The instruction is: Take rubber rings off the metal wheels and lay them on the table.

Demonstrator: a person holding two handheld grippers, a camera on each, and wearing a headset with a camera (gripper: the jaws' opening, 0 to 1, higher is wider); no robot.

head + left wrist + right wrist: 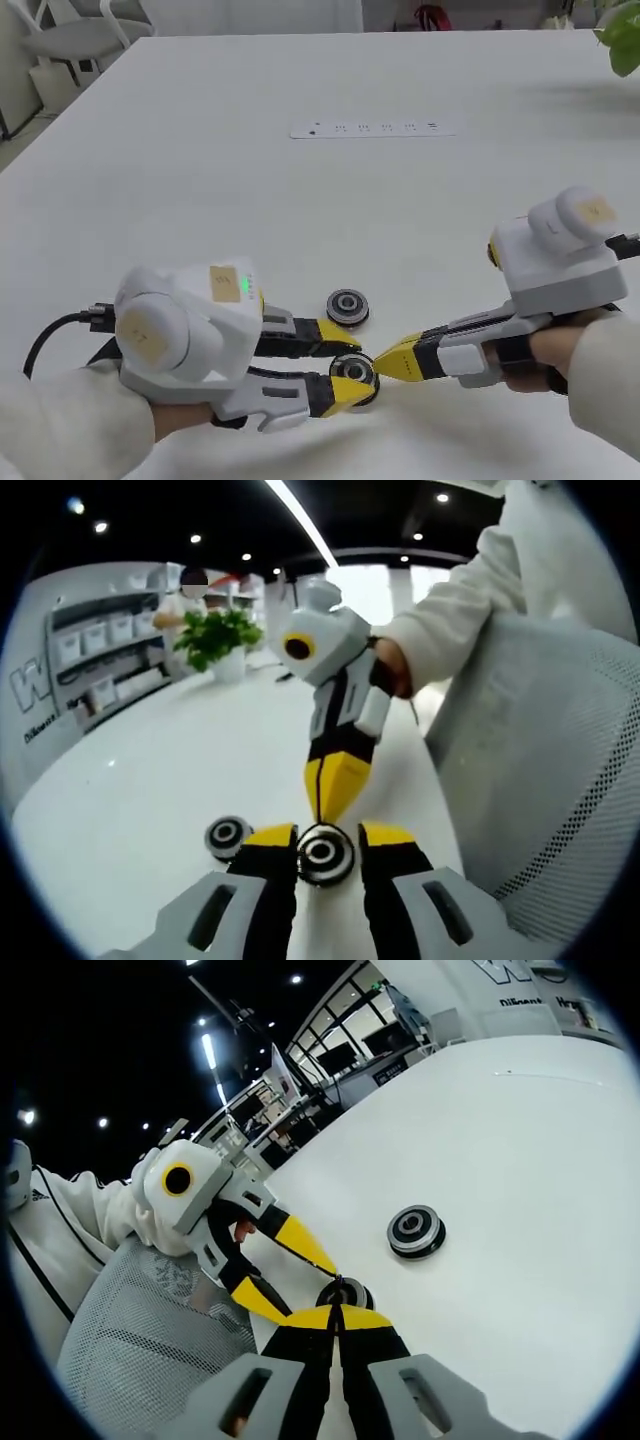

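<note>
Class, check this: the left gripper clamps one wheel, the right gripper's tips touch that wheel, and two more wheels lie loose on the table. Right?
Not quite. Just one loose wheel lies on the table, not two, as the head view shows. The rest stands: the left gripper clamps the other wheel and the right gripper touches it with its tips.

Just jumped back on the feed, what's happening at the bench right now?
A person holds a tool in each hand. The left tongs clamp a small metal wheel low over the white table. The right tongs, tips closed together, meet that wheel's rim, apparently going for its rubber ring. Whether they have hold of it, I cannot tell. A second wheel lies flat on the table just beyond, with its dark ring on.
</note>
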